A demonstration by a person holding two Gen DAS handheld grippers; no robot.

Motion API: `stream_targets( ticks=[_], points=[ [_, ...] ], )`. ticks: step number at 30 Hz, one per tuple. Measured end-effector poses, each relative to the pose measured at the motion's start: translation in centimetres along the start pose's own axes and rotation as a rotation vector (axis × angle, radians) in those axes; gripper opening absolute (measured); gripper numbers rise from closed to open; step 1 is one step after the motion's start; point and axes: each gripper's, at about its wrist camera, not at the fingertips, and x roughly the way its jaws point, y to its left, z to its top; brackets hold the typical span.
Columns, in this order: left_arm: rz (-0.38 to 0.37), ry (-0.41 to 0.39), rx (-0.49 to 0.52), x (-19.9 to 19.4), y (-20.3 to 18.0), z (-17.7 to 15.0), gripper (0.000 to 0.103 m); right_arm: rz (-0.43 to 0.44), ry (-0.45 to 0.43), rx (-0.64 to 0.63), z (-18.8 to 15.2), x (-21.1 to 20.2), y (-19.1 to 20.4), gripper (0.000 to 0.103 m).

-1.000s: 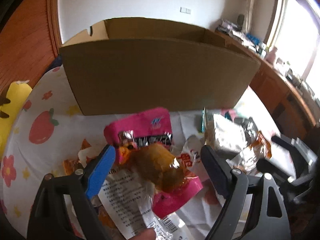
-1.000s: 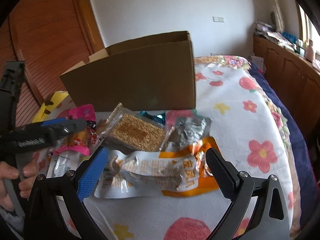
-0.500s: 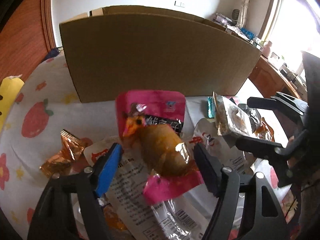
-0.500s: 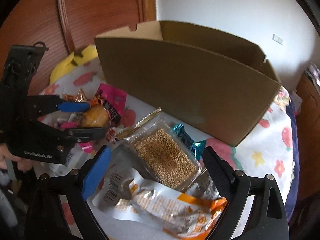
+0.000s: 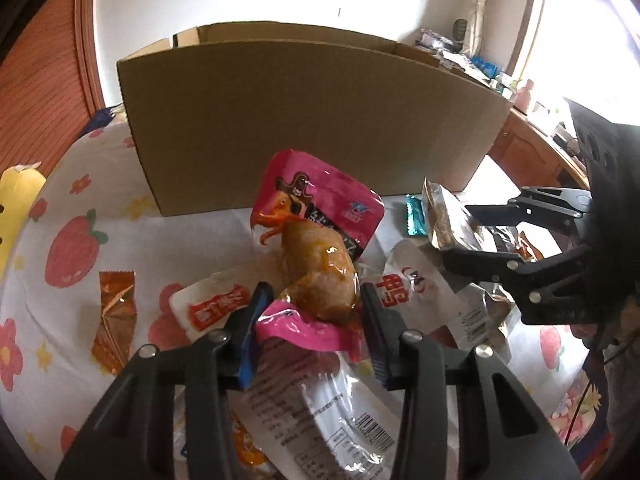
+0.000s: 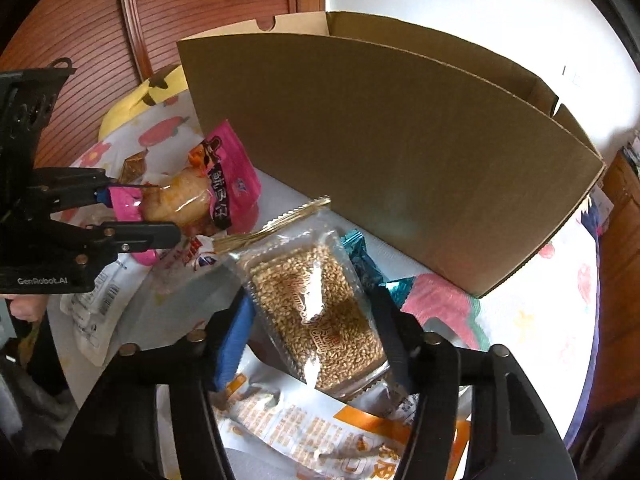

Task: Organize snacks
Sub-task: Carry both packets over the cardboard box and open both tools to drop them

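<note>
A pink snack packet [image 5: 320, 208] with a brown drumstick in its clear part sits between the fingers of my left gripper [image 5: 312, 304]. The jaws are closing and both pads press its lower end. The right wrist view shows that same pink packet [image 6: 236, 176] held in the left gripper [image 6: 140, 216]. My right gripper [image 6: 312, 312] is closing on a clear packet of grain bar [image 6: 316, 292], pads against its sides and its far end tilted up. An open cardboard box [image 5: 300, 120] stands just behind the snack pile.
Loose snacks lie on the flower-print cloth [image 5: 72, 256]: an orange candy wrapper [image 5: 114, 312], a white packet [image 5: 416, 284], a teal wrapper [image 6: 360, 256] and an orange-and-white packet [image 6: 320, 432]. A yellow plush [image 6: 140, 100] lies by the wooden wall. A desk stands at the right.
Both grippers went from wide open to closed on their packets. The right gripper rolled and moved in over the grain bar packet, which now tilts up. The pink packet stands more upright.
</note>
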Motion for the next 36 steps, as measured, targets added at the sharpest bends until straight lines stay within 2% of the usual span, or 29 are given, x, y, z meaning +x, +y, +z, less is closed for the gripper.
stream_targets(
  ticks=[10, 23, 36],
  points=[
    [-0.043, -0.093, 0.024, -4.0, 0.1, -1.2, 0.042, -0.005, -0.088, 0.03, -0.5, -2.1, 0.3, 0.051],
    [-0.05, -0.19, 0.052, -8.7, -0.6, -0.9, 0.042, -0.012, -0.193, 0.045, 0.3, -5.9, 1.1, 0.046],
    [-0.04, -0.251, 0.077, -10.5, -0.9, 2.2, 0.042, -0.044, -0.283, 0.045, 2.2, -9.2, 2.2, 0.046]
  ],
)
